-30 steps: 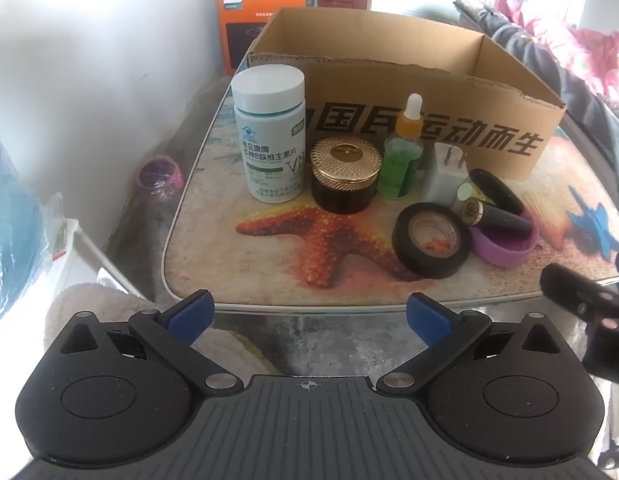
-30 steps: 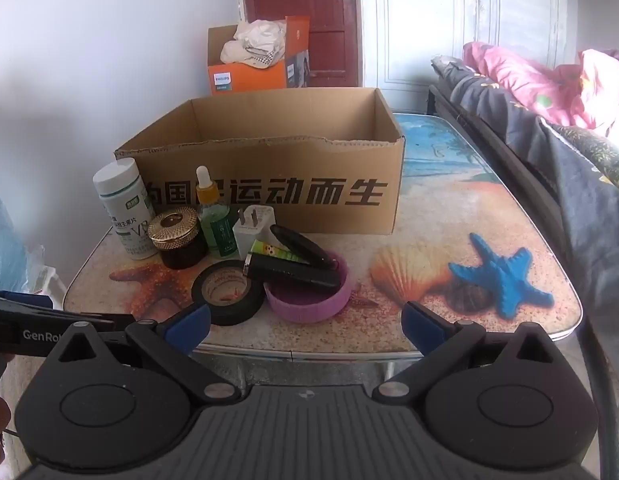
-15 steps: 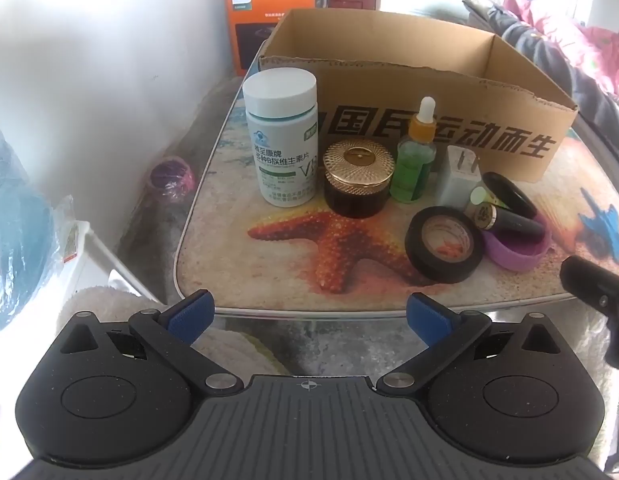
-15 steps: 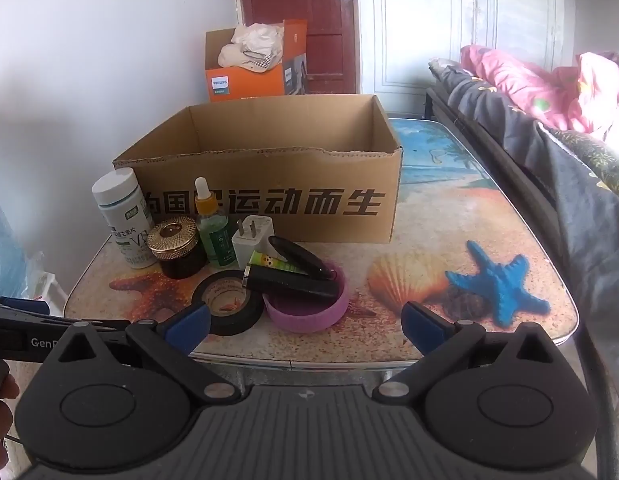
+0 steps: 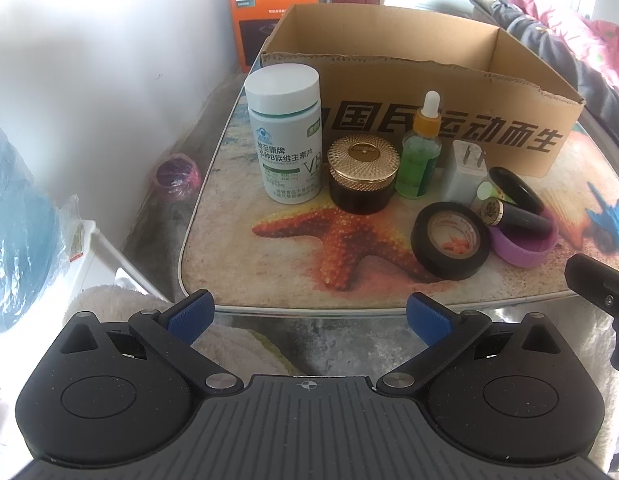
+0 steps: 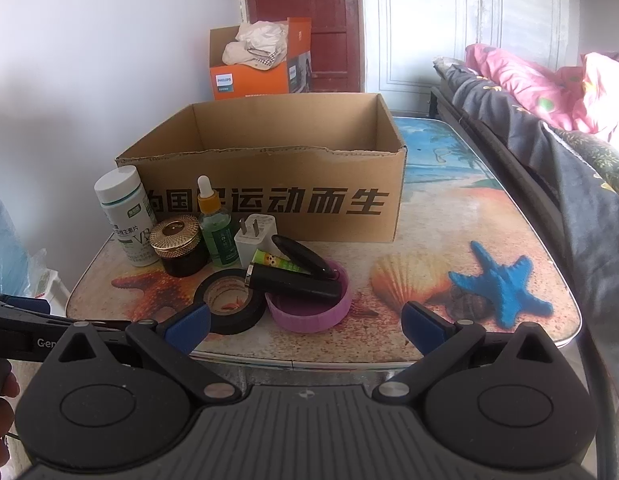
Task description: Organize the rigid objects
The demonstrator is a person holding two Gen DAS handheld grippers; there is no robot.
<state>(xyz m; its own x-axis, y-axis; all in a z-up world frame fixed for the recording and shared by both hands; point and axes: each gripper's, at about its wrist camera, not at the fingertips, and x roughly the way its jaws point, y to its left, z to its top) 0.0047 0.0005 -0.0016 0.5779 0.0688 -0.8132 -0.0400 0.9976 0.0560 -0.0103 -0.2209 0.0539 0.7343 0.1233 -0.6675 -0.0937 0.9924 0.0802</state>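
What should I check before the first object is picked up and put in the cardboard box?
1. Left gripper open and holding nothing: ok.
2. Right gripper open and holding nothing: ok.
3. Cardboard box open on top: ok.
4. Box floor free of things: cannot tell, the front wall hides it.
5. White vitamin bottle upright at the row's end, nothing in front of it: ok.
6. Purple lid free to lift: not ok, a black tube lies across it.
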